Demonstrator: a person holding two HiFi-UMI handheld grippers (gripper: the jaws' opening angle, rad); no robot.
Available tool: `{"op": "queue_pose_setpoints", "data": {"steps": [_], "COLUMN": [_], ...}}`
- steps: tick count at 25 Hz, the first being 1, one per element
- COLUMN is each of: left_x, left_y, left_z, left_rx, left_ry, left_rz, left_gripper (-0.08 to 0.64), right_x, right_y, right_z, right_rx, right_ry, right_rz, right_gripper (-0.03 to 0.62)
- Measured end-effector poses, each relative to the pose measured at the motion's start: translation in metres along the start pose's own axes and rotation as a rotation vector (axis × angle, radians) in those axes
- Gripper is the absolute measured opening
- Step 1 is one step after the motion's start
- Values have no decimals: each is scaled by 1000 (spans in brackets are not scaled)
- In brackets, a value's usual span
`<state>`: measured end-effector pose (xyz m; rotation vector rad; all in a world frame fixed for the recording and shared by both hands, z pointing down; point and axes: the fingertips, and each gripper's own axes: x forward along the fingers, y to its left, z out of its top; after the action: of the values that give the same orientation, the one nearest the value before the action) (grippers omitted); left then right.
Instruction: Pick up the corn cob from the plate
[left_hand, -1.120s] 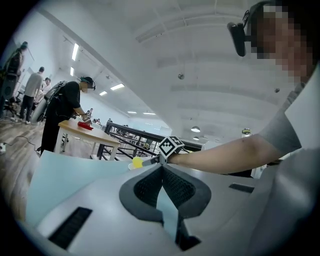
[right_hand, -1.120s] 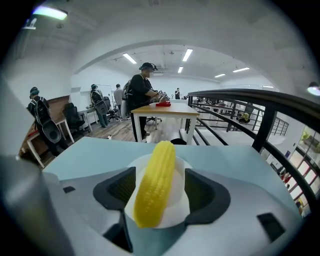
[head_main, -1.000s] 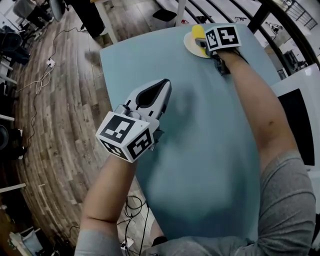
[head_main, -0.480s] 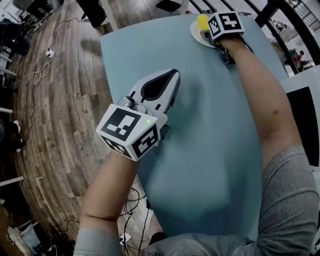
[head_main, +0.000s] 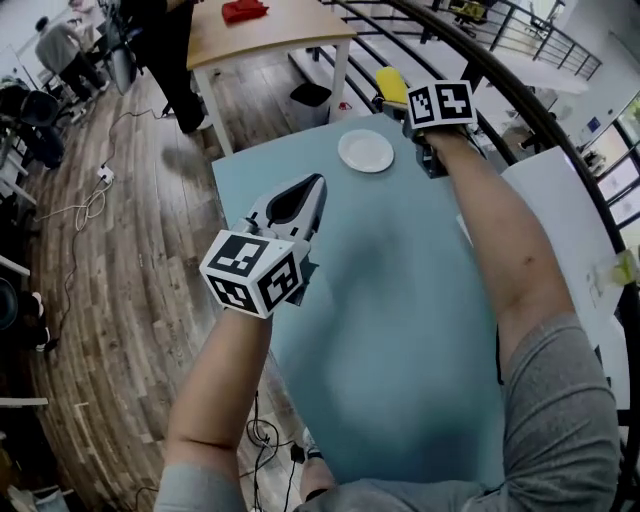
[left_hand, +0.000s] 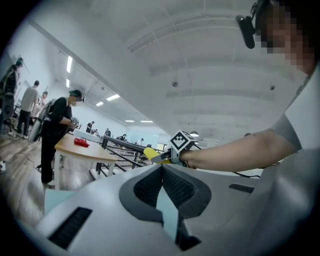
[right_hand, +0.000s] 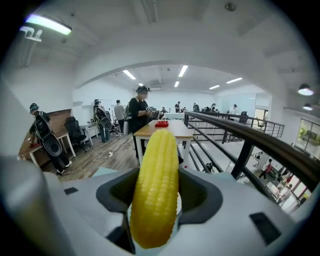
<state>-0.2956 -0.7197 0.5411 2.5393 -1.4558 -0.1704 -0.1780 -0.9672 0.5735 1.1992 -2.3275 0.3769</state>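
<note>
Left gripper (head_main: 312, 186), centre left of the head view, over the blue table (head_main: 400, 300): jaws pressed together, nothing between them. Beyond it, the white plate (head_main: 366, 151) sits near the table's far edge. Right gripper (head_main: 400, 98), upper right of centre: its jaws, which have just been closing, pinch the yellow corn cob (head_main: 390, 82). The cob is apart from the plate, up and to its right in the frame.

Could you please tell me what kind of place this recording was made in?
Probably a large open-plan office or lab: wooden work tables, office chairs and ceiling strip lights, with a black railing beside the blue table.
</note>
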Motion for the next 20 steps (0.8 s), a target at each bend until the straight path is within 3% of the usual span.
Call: {"op": "queue_pose_setpoints", "data": {"steps": [5,14,20], "left_x": [-20,-43,-61], "left_y": [-53,-147,-216], "left_z": [94,225,270], "left_rx": [50,88,141], "left_ry": [-55,-113,-111], "left_rz": [-18,-82,-158], "left_gripper": [18,18,18], "right_x": [-110,-312,-429], "right_y": [2,22,24], "right_z": [60,132,145], "right_rx": [-18,-37,-39], "right_ry": [-77,-220,-287], "right_rz": [-36,-100,-179], "right_gripper": [252,252,252]}}
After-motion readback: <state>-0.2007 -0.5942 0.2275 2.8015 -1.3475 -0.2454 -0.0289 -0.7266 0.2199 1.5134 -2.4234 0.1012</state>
